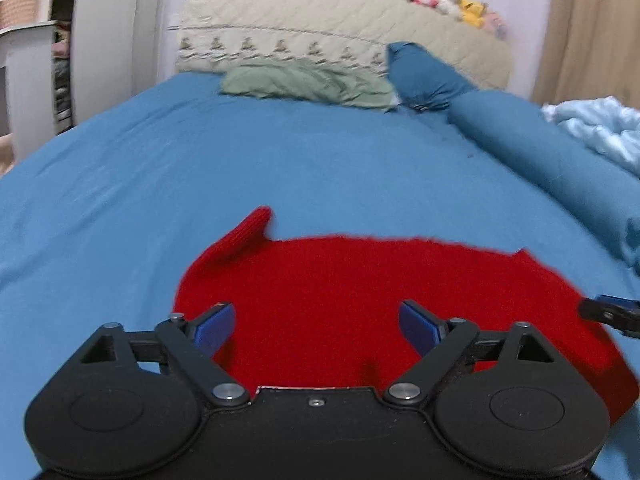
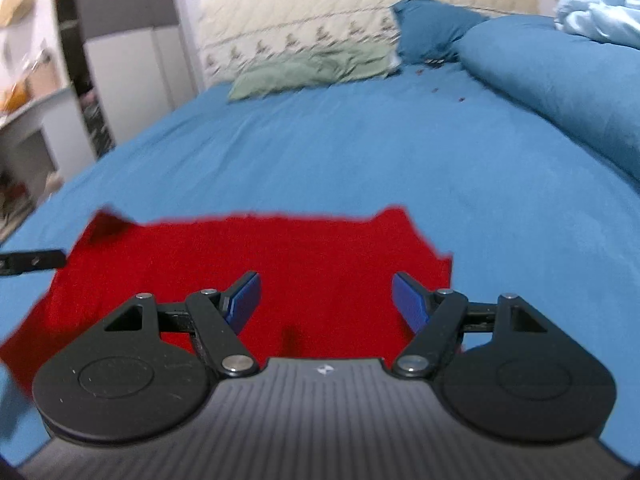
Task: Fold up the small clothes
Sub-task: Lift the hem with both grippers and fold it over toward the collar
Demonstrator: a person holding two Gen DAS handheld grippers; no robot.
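Observation:
A red knitted garment lies flat on the blue bed sheet, with one sleeve sticking out at its far left. My left gripper is open and empty, over the garment's near left part. My right gripper is open and empty, over the same red garment near its right edge. The right gripper's tip shows at the right edge of the left wrist view. The left gripper's tip shows at the left edge of the right wrist view.
A green cloth and a dark blue pillow lie at the head of the bed below a cream headboard cover. A rolled blue duvet and a pale blue blanket lie on the right. White furniture stands at the left.

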